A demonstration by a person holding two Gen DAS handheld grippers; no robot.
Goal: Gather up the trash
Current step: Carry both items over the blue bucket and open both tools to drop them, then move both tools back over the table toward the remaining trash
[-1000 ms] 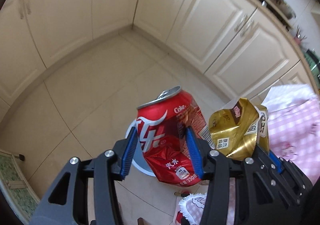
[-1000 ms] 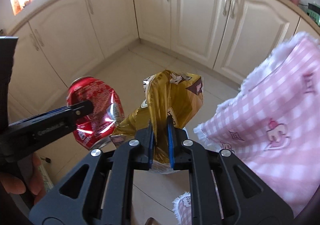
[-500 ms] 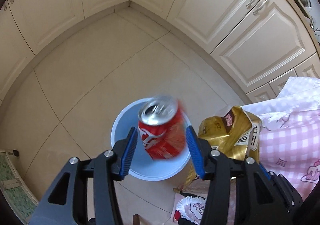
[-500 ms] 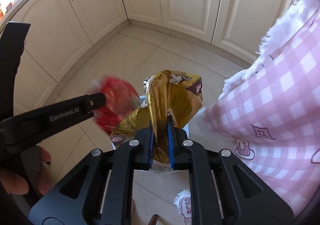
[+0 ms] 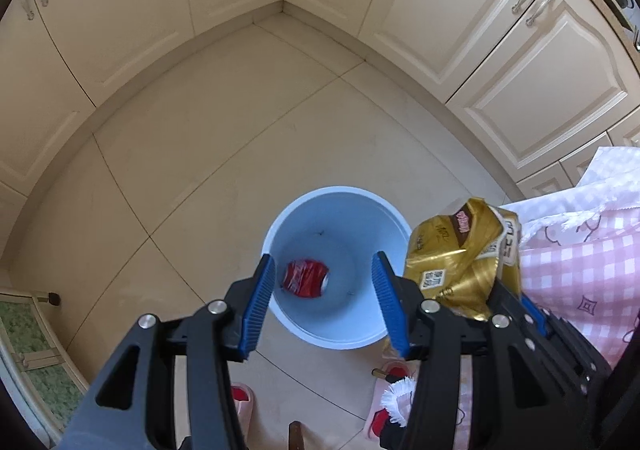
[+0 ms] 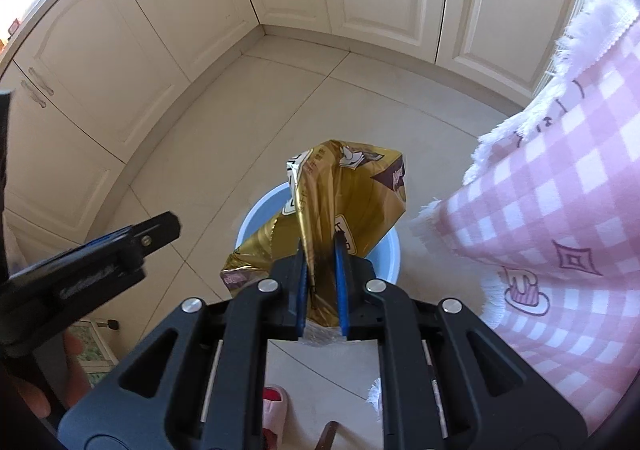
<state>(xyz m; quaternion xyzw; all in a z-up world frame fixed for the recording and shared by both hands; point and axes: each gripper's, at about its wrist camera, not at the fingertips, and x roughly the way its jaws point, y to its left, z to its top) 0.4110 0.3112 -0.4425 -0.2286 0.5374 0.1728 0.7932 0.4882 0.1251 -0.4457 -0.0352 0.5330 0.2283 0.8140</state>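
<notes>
Pinching gold wrapper (image 6: pixel 344 205) in right gripper (image 6: pixel 322 290) jaws, left gripper (image 5: pixel 324 304) jaws apart, empty.

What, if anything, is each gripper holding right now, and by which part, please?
The right gripper pinches the crumpled gold snack bag by its lower end. The left gripper is open and empty; the red can lies in the blue bin.

Brightness: even daylight, both views well lit.
Light source: blown-out window glare at the top left of the right wrist view.
Glare: sheen on the crinkled gold foil snack bag (image 6: pixel 344 201) and a soft reflection on the pale beige tiled floor (image 5: pixel 224 153).
Shadows: soft and faint inside the round light-blue plastic bin (image 5: pixel 340 334).
Distortion: strong fisheye; cream cabinet doors (image 5: pixel 476 9) bow, corners black.
Focus: mostly sharp; the black left gripper (image 6: pixel 120 254) is blurred in the right view.
</notes>
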